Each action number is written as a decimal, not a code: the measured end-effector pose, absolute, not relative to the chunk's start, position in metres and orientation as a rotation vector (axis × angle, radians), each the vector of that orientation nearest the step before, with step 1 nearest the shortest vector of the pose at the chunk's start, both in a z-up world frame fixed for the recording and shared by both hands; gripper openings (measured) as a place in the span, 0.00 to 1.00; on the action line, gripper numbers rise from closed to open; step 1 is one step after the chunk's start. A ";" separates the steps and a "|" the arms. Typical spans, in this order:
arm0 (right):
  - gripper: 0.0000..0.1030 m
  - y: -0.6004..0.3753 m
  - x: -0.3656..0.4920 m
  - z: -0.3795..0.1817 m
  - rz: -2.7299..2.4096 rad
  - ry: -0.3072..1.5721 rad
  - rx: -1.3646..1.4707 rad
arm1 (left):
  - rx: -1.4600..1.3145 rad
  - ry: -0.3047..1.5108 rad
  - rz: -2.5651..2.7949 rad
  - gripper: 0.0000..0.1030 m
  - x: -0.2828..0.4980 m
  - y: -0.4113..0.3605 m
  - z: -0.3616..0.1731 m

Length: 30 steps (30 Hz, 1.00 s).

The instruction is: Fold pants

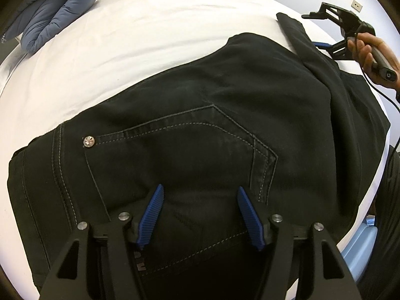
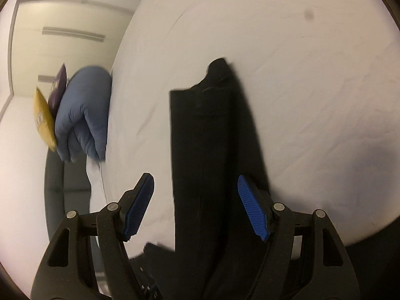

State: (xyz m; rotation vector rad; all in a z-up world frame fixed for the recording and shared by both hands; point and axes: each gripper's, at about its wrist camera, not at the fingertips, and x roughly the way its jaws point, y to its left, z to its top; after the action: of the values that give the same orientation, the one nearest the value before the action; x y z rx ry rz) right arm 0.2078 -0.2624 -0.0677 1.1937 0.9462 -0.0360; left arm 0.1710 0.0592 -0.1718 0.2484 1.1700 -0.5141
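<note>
So we've got the black pants (image 1: pixel 200 115) spread on the bed (image 1: pixel 150 25), seat side up. The back pocket (image 1: pixel 180 147) sits right ahead of our left hand-held gripper (image 1: pixel 200 215), which hovers over it with jaws apart and nothing between the pads. Over on the far right, our right hand-held gripper (image 2: pixel 195 207) also has its jaws spread wide. The folded-over legs (image 2: pixel 202 150) run straight out ahead between its fingers, but the pads aren't pressing on the cloth. It looks like the legs are already doubled up and the lengthwise fold comes next.

Our tip for this step: pinch both layers at the hem end, not just the top one, and keep the left side pinning the waist so the denim doesn't slide on the sheet. Lift low, carry it over and line up the edges before letting go. The blue quilt (image 1: pixel 57 10) beyond is well apart, so no snag worry there.
</note>
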 end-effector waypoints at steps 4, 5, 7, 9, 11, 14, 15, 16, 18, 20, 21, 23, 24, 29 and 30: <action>0.67 -0.274 0.220 -0.083 0.000 0.915 1.210 | 0.248 1.170 -0.514 0.63 0.171 0.059 -0.171; 0.66 -0.276 0.221 -0.088 0.006 0.902 1.211 | 0.249 1.172 -0.513 0.63 0.171 0.059 -0.171; 0.56 -0.286 0.229 -0.094 0.019 0.872 1.215 | 0.249 1.173 -0.512 0.63 0.171 0.059 -0.171; 0.38 -0.292 0.235 -0.102 0.016 0.875 1.211 | 0.250 1.173 -0.511 0.63 0.171 0.059 -0.171; 0.19 -0.295 0.241 -0.111 0.013 0.891 1.198 | 0.252 1.175 -0.509 0.63 0.170 0.058 -0.171; 0.03 -0.300 0.247 -0.118 0.014 0.886 1.164 | 0.255 1.178 -0.505 0.63 0.171 0.055 -0.171; 0.03 -0.301 0.244 -0.116 0.010 0.878 1.146 | 0.256 1.179 -0.504 0.63 0.171 0.054 -0.170; 0.02 -0.301 0.238 -0.113 0.006 0.870 1.127 | 0.257 1.180 -0.502 0.63 0.171 0.053 -0.170; 0.02 -0.302 0.223 -0.093 0.006 0.824 1.077 | 0.260 1.182 -0.500 0.63 0.171 0.051 -0.170; 0.02 -0.303 0.199 -0.066 0.013 0.763 1.060 | 0.263 1.185 -0.497 0.64 0.172 0.050 -0.170; 0.02 -0.304 0.184 -0.053 0.008 0.735 1.061 | 0.265 1.186 -0.496 0.64 0.172 0.049 -0.170; 0.02 -0.313 0.156 -0.033 -0.001 0.673 1.067 | 0.262 1.189 -0.493 0.64 0.172 0.048 -0.170; 0.02 -0.314 0.140 -0.020 -0.013 0.644 1.068 | 0.260 1.191 -0.493 0.64 0.173 0.048 -0.170; 0.02 -0.329 0.040 0.013 -0.118 0.534 1.070 | 0.251 1.196 -0.475 0.64 0.176 0.046 -0.169; 0.02 -0.333 0.015 0.009 -0.164 0.529 1.089 | 0.250 1.197 -0.473 0.64 0.177 0.046 -0.169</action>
State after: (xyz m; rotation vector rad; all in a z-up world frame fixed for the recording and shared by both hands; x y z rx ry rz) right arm 0.0146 -0.3325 0.0094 1.0888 0.5286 -0.1636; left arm 0.1765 0.0459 -0.1689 0.2499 1.1966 -0.4731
